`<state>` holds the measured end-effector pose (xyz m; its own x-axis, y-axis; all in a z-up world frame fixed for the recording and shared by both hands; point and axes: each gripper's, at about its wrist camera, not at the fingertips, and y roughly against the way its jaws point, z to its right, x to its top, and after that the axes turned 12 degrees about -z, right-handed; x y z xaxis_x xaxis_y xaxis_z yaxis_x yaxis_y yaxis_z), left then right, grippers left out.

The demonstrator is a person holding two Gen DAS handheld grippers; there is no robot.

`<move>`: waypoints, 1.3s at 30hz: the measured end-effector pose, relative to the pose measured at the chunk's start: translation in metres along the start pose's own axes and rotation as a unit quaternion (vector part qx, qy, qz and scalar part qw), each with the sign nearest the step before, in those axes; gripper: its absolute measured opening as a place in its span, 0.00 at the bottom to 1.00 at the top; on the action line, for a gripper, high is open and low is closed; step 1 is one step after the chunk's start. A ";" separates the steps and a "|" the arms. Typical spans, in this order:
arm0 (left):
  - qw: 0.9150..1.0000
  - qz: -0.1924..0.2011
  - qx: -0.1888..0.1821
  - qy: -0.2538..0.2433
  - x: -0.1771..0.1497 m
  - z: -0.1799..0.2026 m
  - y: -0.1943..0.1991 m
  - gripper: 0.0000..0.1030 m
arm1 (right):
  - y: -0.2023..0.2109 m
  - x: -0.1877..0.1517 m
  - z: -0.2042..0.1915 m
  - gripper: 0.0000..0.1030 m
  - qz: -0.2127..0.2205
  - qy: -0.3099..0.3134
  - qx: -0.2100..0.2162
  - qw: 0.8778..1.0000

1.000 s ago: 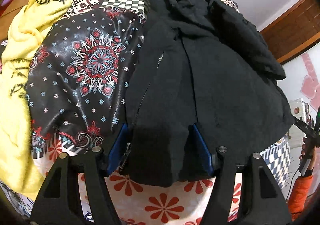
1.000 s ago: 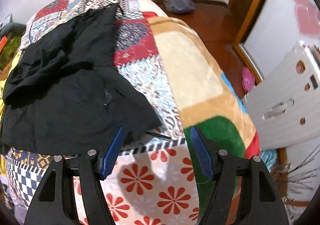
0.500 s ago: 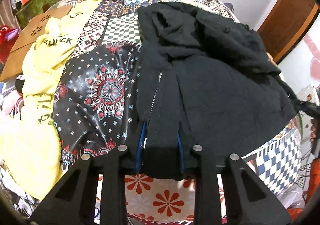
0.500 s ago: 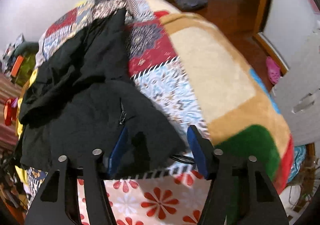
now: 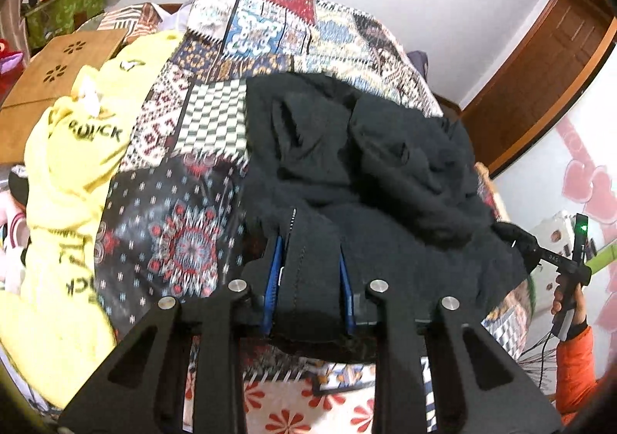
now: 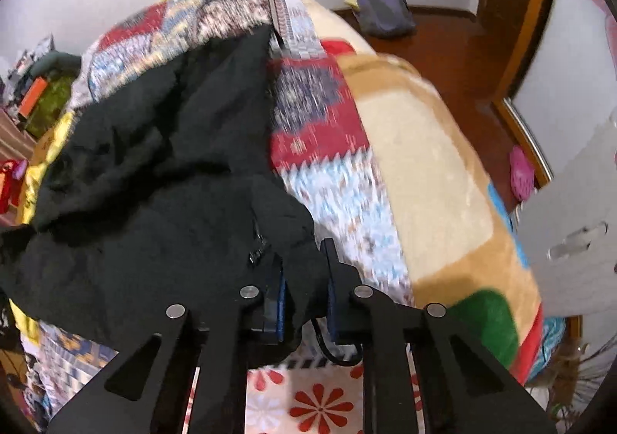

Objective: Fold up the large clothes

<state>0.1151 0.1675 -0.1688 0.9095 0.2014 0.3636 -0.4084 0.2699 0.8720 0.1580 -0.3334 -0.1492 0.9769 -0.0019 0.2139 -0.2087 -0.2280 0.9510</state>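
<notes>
A black zip-up jacket (image 5: pixel 370 179) lies crumpled on a patchwork bedspread (image 5: pixel 270 33). My left gripper (image 5: pixel 308 280) is shut on the jacket's near hem beside the zipper and lifts it off the bed. My right gripper (image 6: pixel 304 280) is shut on the jacket's (image 6: pixel 162 172) near right corner beside a zipper pull. The right gripper also shows at the far right of the left wrist view (image 5: pixel 567 268), held by a hand in an orange sleeve.
A yellow printed garment (image 5: pixel 65 179) lies along the bed's left side. A wooden board (image 5: pixel 50 83) stands beyond it. In the right wrist view, the bedspread (image 6: pixel 416 164), a wooden floor with a grey bag (image 6: pixel 381 6), and a white panel (image 6: pixel 570 233) show.
Both grippers closed on the jacket's near hem, the left first, then the right. Both have since risen, lifting the hem off the bed.
</notes>
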 end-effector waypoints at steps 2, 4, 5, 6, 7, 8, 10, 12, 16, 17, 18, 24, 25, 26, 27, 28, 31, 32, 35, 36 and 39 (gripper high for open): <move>1.000 0.012 -0.009 0.003 0.012 0.000 0.006 0.25 | 0.012 0.014 -0.003 0.13 0.016 0.001 0.012 1.000; 0.999 0.025 -0.019 0.007 0.031 -0.001 0.011 0.25 | 0.025 0.032 -0.007 0.12 0.036 0.004 0.020 0.999; 0.999 0.028 -0.022 0.011 0.039 -0.002 0.012 0.25 | 0.033 0.046 -0.010 0.12 0.048 0.008 0.026 0.998; 0.999 0.033 -0.028 0.017 0.053 -0.004 0.014 0.25 | 0.037 0.059 -0.014 0.12 0.057 0.013 0.030 0.998; 0.999 0.036 -0.033 0.021 0.064 -0.006 0.013 0.25 | 0.041 0.072 -0.018 0.12 0.066 0.019 0.030 0.997; 0.998 0.038 -0.033 0.024 0.074 -0.007 0.011 0.25 | 0.044 0.085 -0.023 0.12 0.075 0.025 0.025 0.997; 0.998 0.042 -0.025 0.029 0.099 -0.010 0.005 0.25 | 0.043 0.107 -0.032 0.12 0.086 0.033 0.018 0.996; 0.998 0.041 -0.018 0.038 0.123 -0.015 -0.006 0.24 | 0.035 0.141 -0.040 0.11 0.089 0.035 0.015 0.995; 0.997 0.038 -0.004 0.066 0.162 -0.034 -0.038 0.25 | 0.003 0.187 -0.049 0.11 0.080 0.026 0.002 0.996; 0.997 0.035 0.001 0.072 0.170 -0.041 -0.048 0.25 | -0.009 0.198 -0.050 0.11 0.074 0.023 -0.001 0.997; 0.996 0.030 0.004 0.080 0.177 -0.048 -0.059 0.25 | -0.022 0.207 -0.050 0.11 0.066 0.017 -0.002 0.998; 0.995 -0.012 0.048 0.089 0.206 -0.079 -0.143 0.25 | -0.101 0.243 -0.038 0.11 -0.002 -0.026 0.011 1.000; 0.994 -0.016 0.068 0.079 0.209 -0.080 -0.155 0.25 | -0.114 0.248 -0.037 0.12 -0.014 -0.029 0.014 0.999; 0.993 -0.018 0.094 0.069 0.212 -0.079 -0.166 0.25 | -0.126 0.248 -0.037 0.12 -0.024 -0.029 0.019 0.999; 0.992 -0.020 0.111 0.064 0.214 -0.081 -0.176 0.25 | -0.132 0.249 -0.036 0.12 -0.028 -0.028 0.022 0.999; 0.991 -0.023 0.116 0.064 0.215 -0.082 -0.181 0.25 | -0.138 0.247 -0.037 0.13 -0.028 -0.026 0.024 0.999; 0.991 -0.037 0.106 0.076 0.219 -0.092 -0.194 0.26 | -0.137 0.246 -0.040 0.14 -0.023 -0.006 0.019 1.000; 0.991 -0.038 0.102 0.079 0.220 -0.093 -0.193 0.26 | -0.133 0.245 -0.039 0.16 -0.025 -0.003 0.019 1.000; 0.992 -0.031 0.106 0.065 0.221 -0.087 -0.175 0.26 | -0.116 0.244 -0.033 0.24 -0.023 -0.002 0.010 1.000; 0.991 -0.022 0.118 0.056 0.221 -0.081 -0.163 0.27 | -0.110 0.246 -0.031 0.31 -0.022 -0.004 0.002 1.000; 0.990 -0.001 0.140 0.029 0.220 -0.064 -0.132 0.28 | -0.080 0.239 -0.029 0.33 0.002 -0.003 -0.018 1.000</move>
<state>0.3645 0.2367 -0.2247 0.9010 0.2565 0.3499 -0.3623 0.0008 0.9321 0.4064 -0.2874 -0.1678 0.9763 -0.0083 0.2162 -0.2138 -0.1929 0.9577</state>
